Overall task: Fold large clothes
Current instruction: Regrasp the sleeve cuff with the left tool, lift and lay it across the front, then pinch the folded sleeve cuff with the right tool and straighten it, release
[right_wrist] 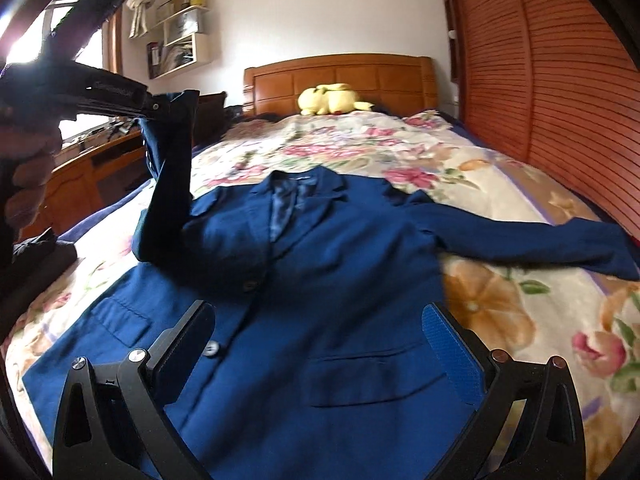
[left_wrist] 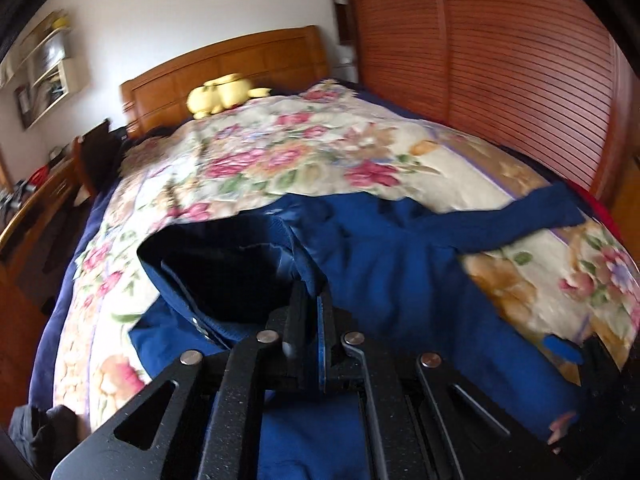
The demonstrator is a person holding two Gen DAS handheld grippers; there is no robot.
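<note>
One blue blazer sleeve lifted.

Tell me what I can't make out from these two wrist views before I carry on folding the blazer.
- Blue blazer hem: cut off by the bottom edge, right wrist view.
- Its right-hand sleeve cuff: runs off the frame edge.
- Lifted sleeve in the left gripper: pad contact blurred and backlit.
- Left wrist view: motion blur; left gripper linkage hides the blazer's lower front.
- Shelf contents: too small.
</note>
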